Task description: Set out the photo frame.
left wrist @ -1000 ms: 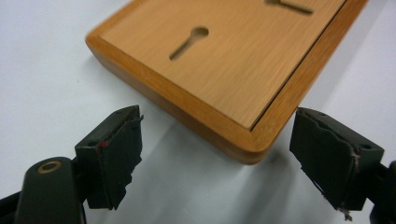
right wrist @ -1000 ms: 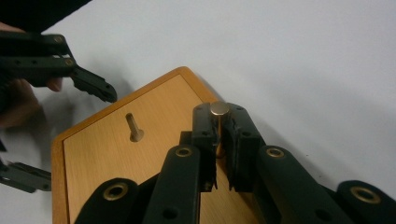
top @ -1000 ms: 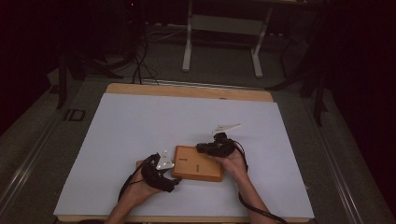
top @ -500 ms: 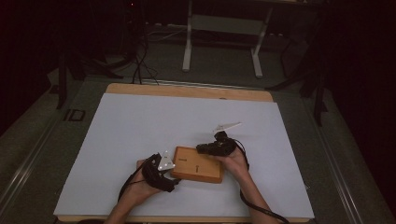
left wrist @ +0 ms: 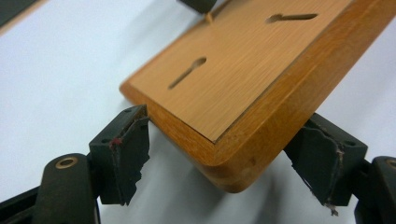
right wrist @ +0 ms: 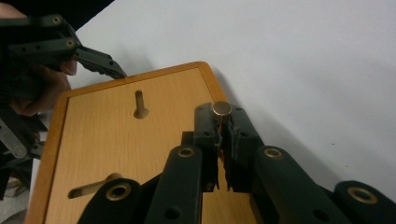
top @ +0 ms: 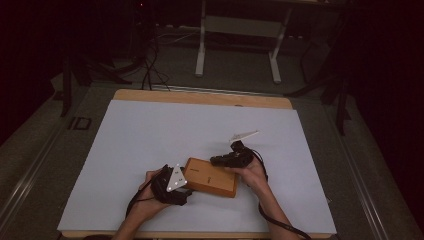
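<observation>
Since a second ago, almost nothing has shifted: both my hands sit at the same spots at the lower middle of the high view, and my left gripper (left wrist: 224, 158) has just been closing a little, its jaws standing spread on either side of the near rounded corner of the flat rectangular orange-brown wooden board (left wrist: 243, 79), not yet pressing it as far as I can see. My right gripper (right wrist: 221, 122) is pressed nearly together on a small brass-coloured round-headed pin (right wrist: 221, 108) at the board's upper right edge in its own view.

By my judgement the job is at an early stage: the pin is in my grip beside the board, and neither of the two keyhole-shaped slots (left wrist: 187, 73) has anything in it. Steadying the board with the left gripper and setting the pin remain.

Whether the pin stands in the board's edge or is merely held against it I cannot tell. From above, on the pale desk (top: 150, 135), the pin is too small to make out.
</observation>
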The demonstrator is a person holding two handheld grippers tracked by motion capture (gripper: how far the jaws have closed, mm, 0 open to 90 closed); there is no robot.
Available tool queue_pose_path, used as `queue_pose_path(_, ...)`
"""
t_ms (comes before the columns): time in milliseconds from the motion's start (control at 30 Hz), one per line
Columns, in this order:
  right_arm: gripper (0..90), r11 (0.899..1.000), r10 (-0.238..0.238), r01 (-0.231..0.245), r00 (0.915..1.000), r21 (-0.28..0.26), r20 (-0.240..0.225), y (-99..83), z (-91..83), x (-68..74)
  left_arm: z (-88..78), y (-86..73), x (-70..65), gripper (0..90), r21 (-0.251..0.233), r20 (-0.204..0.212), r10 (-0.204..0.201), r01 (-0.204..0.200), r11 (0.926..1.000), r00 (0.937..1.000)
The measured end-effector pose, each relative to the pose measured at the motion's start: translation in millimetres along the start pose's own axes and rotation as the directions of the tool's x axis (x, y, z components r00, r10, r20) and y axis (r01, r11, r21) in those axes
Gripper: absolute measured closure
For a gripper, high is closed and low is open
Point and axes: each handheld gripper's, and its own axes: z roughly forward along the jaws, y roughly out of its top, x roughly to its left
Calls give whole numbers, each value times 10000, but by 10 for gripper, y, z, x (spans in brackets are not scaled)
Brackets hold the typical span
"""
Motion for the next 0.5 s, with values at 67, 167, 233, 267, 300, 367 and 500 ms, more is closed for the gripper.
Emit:
queue_pose_path(67, 850, 10000, -86, 86, 9999, 45, -78, -1, 0, 3, -21, 4, 1, 253, -152, -52, 60, -60, 9999, 10000)
queue_pose_path(167, 850, 9999, -27, 30, 9996, 102, -279, -7, 0, 1, -48, 1, 3, 283, -358, -110, 134, -138, 9993, 9998)
queue_pose_path(233, 851, 10000, 23, -19, 9987, 86, -503, -20, 1, -11, -54, 4, -9, 297, -407, -160, 204, -210, 9989, 9997)
queue_pose_path(267, 851, 9999, 60, -55, 9983, 89, -573, -25, -1, -15, -55, 7, -16, 301, -441, -181, 262, -270, 9987, 9995)
queue_pose_path(300, 850, 9999, 73, -67, 9979, 97, -641, -29, -1, -19, -59, 12, -24, 306, -485, -196, 349, -358, 9982, 9992)
queue_pose_path(367, 850, 9999, 106, -98, 9975, 122, -703, -32, -2, -24, -65, 20, -39, 308, -534, -178, 449, -458, 9975, 9988)
queue_pose_path(500, 848, 9995, 172, -149, 9967, 286, -797, -23, -1, -24, -74, 34, -63, 311, -668, -210, 560, -573, 9961, 9982)
